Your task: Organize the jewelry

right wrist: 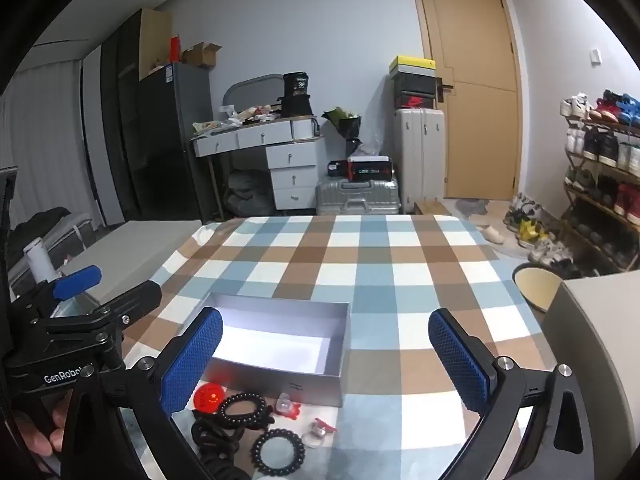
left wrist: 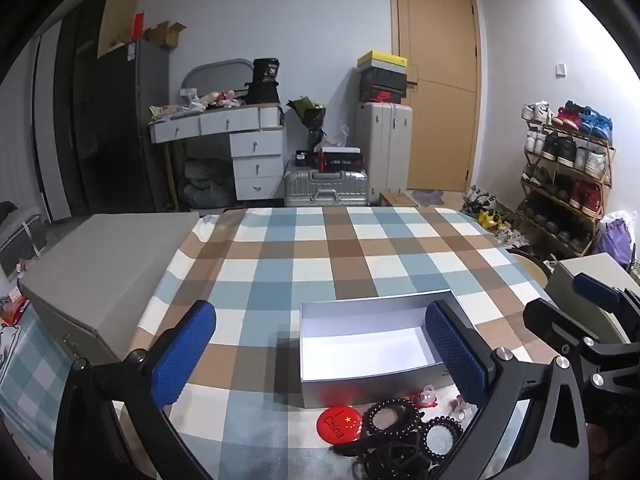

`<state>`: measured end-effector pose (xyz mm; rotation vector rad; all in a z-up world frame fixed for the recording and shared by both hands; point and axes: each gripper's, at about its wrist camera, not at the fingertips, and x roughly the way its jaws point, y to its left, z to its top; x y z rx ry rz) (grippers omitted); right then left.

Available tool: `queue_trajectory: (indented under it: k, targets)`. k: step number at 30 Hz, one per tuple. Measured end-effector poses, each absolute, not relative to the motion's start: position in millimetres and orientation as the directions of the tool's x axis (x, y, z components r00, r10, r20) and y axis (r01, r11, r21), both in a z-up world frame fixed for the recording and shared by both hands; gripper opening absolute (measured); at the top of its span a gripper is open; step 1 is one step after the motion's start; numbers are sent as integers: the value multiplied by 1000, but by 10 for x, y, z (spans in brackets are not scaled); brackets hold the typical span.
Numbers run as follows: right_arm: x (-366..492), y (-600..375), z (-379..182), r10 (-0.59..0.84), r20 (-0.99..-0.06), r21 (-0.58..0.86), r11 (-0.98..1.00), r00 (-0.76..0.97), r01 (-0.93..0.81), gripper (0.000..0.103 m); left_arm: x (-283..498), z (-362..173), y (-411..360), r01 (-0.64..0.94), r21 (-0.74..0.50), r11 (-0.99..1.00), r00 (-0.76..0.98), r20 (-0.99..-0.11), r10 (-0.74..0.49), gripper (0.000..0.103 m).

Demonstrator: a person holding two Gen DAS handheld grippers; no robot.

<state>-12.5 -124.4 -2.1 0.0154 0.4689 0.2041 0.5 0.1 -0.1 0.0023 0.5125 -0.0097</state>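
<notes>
Nothing lies yet in the shallow silver cardboard box (right wrist: 280, 344); black bead bracelets (right wrist: 276, 452) and red round badge (left wrist: 339, 423) wait near it on the checked bench (right wrist: 380, 280), both grippers' fingers (left wrist: 182, 354) released, left gripper (left wrist: 320, 354) and right gripper (right wrist: 326, 360) alike holding nothing.

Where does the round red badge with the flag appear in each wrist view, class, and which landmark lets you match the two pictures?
Left wrist view: the red badge lies low and centre, just in front of the open grey box, left of the black bead bracelets.
Right wrist view: the red badge lies low and left, beside the right gripper's left finger.
Shared landmark: the open grey box.
</notes>
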Motion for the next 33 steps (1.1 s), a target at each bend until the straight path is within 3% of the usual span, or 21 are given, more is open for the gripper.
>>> queue_trajectory:
  k: [33]
  targets:
    - [-115, -1310, -37, 178, -449, 71, 984, 876, -163, 103, -29, -43, 63, 12, -44, 999, 868, -495, -32, 102]
